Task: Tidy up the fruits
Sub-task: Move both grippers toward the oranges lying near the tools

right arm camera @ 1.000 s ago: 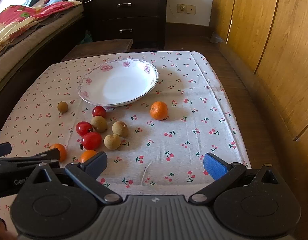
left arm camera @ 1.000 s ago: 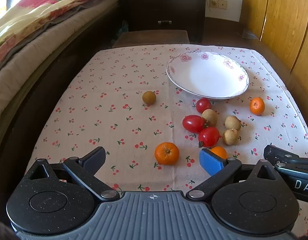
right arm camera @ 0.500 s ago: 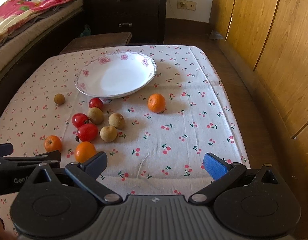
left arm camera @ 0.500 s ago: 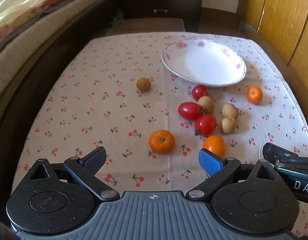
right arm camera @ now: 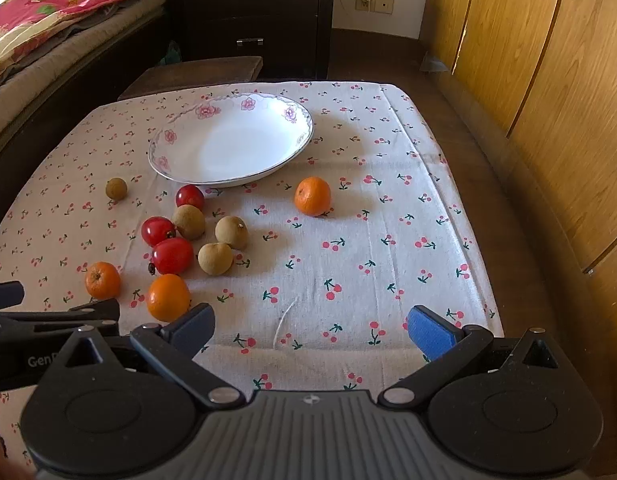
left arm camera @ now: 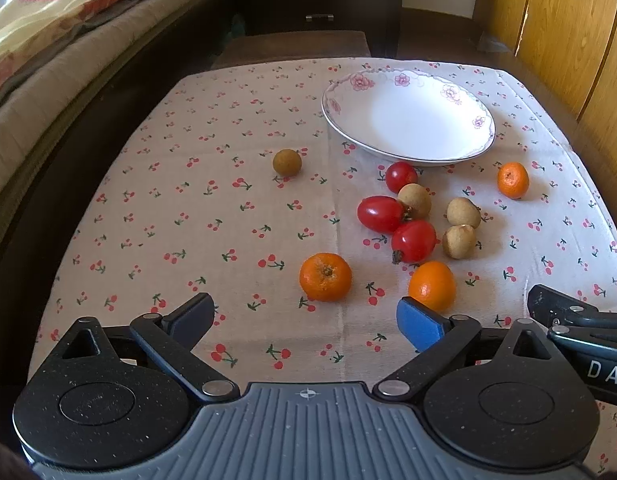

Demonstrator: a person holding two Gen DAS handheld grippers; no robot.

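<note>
We see both tongs, left gripper (left arm camera: 304, 318) & right gripper (right arm camera: 310, 328), spread wide, holding nothing. Glossy round tomatoes (left arm camera: 413, 241), dimpled oranges (left arm camera: 325, 277), matte longans (left arm camera: 463, 212) lie on cloth nr smooth plate (left arm camera: 484, 120); right gripper partly cut off.

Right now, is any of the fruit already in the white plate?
No, the white plate holds nothing, and the oranges, tomatoes and longans all lie on the tablecloth.
</note>
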